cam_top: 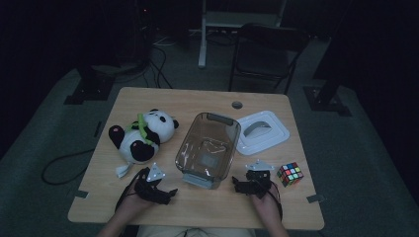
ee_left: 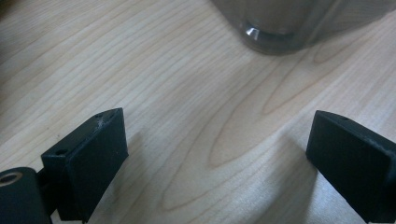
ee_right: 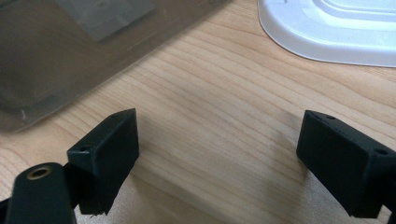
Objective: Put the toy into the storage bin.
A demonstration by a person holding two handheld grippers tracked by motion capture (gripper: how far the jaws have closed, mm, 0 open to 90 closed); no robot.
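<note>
Nearest the table's front edge, the person's two forearms come in low and close together, each hand wrapped around a gripper that rests down near the wooden table [cam_top: 207, 207]. The left gripper [cam_top: 168, 193] sits just off the near left corner of the clear plastic container [cam_top: 208, 148], angled inward toward it, its grey three-cornered plate tipped up on top. In the left gripper view its jaws stand wide apart with only bare wood grain between them, holding nothing; the rounded corner of the container [ee_left: 275, 32] shows just ahead of them.

The right gripper [cam_top: 238, 186] mirrors it on the other side, hand low, pointed in at the container's near right corner. In the right gripper view its jaws are likewise spread wide and empty, hovering over bare wood, with the container wall [ee_right: 70, 51] ahead on one side and the edge of the white lid [ee_right: 336, 32] ahead on the other.

Just beside the right hand lies a Rubik's cube [cam_top: 290, 174]. The container stands open in the middle of the table, between both grippers, its long side running away from the person. The lid [cam_top: 262, 131] lies flat just beside its far right side. Farther left, a plush panda [cam_top: 141, 136] lies on its back, well apart from the container.
</note>
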